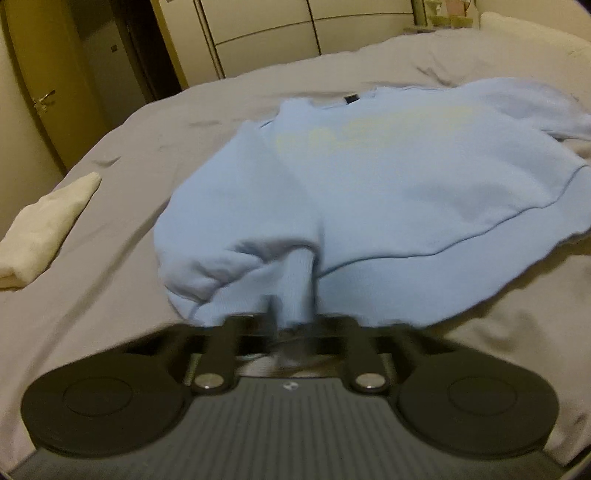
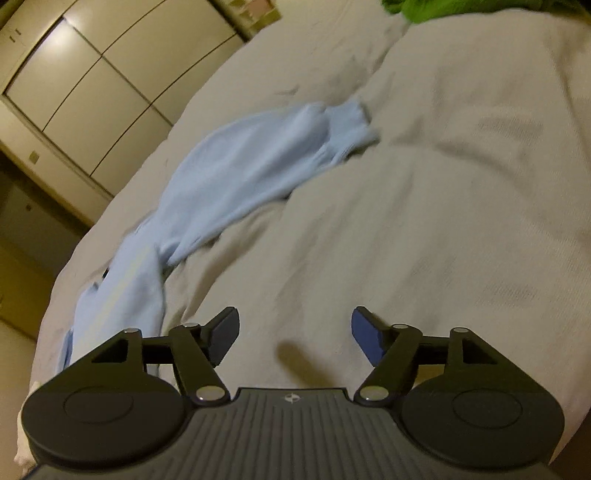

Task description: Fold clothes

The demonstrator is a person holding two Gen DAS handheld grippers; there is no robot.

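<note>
A light blue sweatshirt (image 1: 388,177) with pale lettering lies spread on the grey bedsheet (image 1: 122,236). My left gripper (image 1: 295,314) is shut on the sweatshirt's sleeve cuff at its near edge; the cloth hides the fingertips. In the right wrist view the sweatshirt's other sleeve (image 2: 258,166) stretches across the bed, its ribbed cuff (image 2: 351,125) farthest away. My right gripper (image 2: 291,332) is open and empty above bare sheet, to the right of the sweatshirt body (image 2: 122,288).
A folded white cloth (image 1: 44,232) lies at the bed's left edge. A white pillow (image 1: 532,33) sits at the far right. A green garment (image 2: 480,7) lies at the far end of the bed. Wardrobe doors (image 1: 266,33) and a door (image 1: 37,92) stand beyond.
</note>
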